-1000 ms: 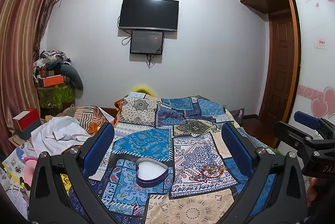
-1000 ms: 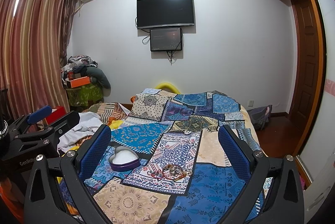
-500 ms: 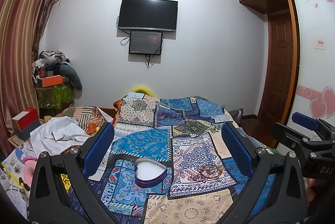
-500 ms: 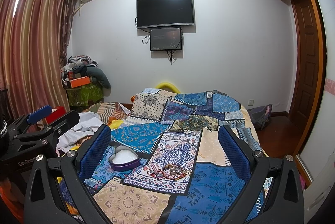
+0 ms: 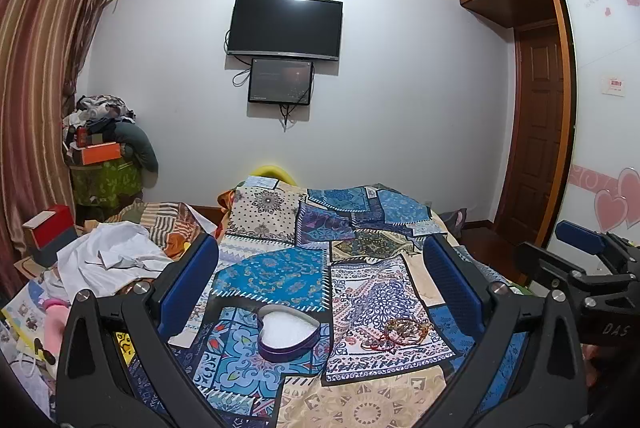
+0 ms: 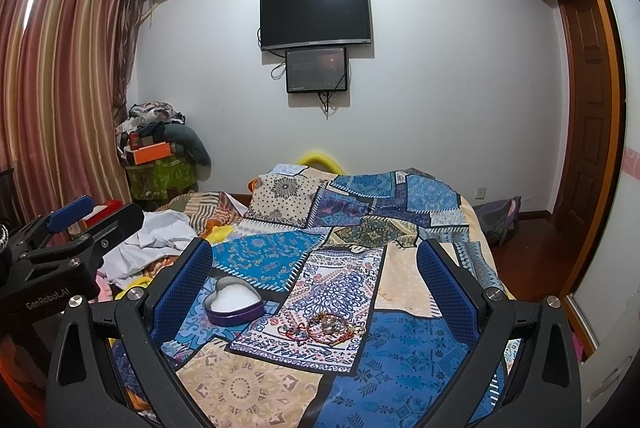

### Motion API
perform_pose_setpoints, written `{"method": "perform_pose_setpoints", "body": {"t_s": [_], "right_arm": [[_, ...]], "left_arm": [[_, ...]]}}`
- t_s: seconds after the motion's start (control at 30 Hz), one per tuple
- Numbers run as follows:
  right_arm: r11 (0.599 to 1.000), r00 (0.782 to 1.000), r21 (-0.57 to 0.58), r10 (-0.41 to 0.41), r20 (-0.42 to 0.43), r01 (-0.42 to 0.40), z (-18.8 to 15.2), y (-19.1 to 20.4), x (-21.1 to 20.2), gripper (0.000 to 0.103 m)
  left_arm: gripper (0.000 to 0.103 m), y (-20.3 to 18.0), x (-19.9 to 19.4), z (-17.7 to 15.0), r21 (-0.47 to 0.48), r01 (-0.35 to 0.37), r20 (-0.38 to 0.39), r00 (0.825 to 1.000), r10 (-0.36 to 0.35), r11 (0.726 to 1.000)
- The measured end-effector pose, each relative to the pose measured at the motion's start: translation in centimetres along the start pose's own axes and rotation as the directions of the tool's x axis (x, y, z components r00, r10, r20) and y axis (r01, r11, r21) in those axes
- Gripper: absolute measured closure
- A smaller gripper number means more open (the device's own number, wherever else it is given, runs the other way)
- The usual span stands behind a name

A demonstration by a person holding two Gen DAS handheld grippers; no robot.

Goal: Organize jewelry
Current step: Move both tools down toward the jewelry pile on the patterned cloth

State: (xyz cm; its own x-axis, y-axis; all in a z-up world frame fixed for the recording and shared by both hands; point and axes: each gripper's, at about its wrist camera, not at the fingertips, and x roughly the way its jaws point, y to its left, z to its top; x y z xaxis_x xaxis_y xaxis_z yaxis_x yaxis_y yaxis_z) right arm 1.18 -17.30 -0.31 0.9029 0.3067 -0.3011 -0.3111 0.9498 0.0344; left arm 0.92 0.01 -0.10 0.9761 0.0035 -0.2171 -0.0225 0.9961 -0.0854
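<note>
Where patchwork bedspread (image 5: 280,268) covers bed, wall television (image 5: 285,28), striped curtains (image 6: 60,88)

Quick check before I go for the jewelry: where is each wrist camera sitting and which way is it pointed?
Left wrist: on the left gripper, above the bed's near end, facing the TV wall; own open fingers frame the heart-shaped box; right gripper at right edge.
Right wrist: on the right gripper, further right, same heading; open fingers frame the jewelry pile; left gripper at left edge.
Shared: box, jewelry, patchwork bedspread, TV.
</note>
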Motion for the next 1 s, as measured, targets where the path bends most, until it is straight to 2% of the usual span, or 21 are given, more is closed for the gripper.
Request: {"method": "perform_pose_setpoints", "body": {"t_s": [0.3,0.5,0.73,0.97,1.0], "right_arm": [[1.000,0.998,-0.001,-0.017,-0.054,0.017,-0.6,-1.1,2.2,0.002],[0.998,0.989,0.005,-0.055,-0.135,0.057,-2.0,-3.0,4.9,0.002],[0.996,0.960,0.021,-0.080,-0.269,0.089,-4.7,-5.5,8.5,0.002],[0.996,0.922,0.019,-0.073,-0.379,0.087,-7.2,-7.2,11.1,0.002],[0.996,0.919,0.025,-0.066,-0.388,0.082,-7.4,-7.4,11.4,0.002]], "left_arm": [[0.000,0.4,2.9,-0.4,-0.018,-0.006,-0.050,0.999,0.005,1.000],[0.000,0.7,7.0,-2.1,-0.015,-0.016,-0.170,0.985,0.013,1.000],[0.000,0.3,12.6,-6.1,-0.020,0.010,-0.371,0.929,-0.016,1.000],[0.000,-1.5,15.9,-9.9,0.008,0.084,-0.480,0.874,-0.070,0.996],[0.004,-1.7,16.3,-10.3,0.013,0.093,-0.491,0.868,-0.075,0.996]]}}
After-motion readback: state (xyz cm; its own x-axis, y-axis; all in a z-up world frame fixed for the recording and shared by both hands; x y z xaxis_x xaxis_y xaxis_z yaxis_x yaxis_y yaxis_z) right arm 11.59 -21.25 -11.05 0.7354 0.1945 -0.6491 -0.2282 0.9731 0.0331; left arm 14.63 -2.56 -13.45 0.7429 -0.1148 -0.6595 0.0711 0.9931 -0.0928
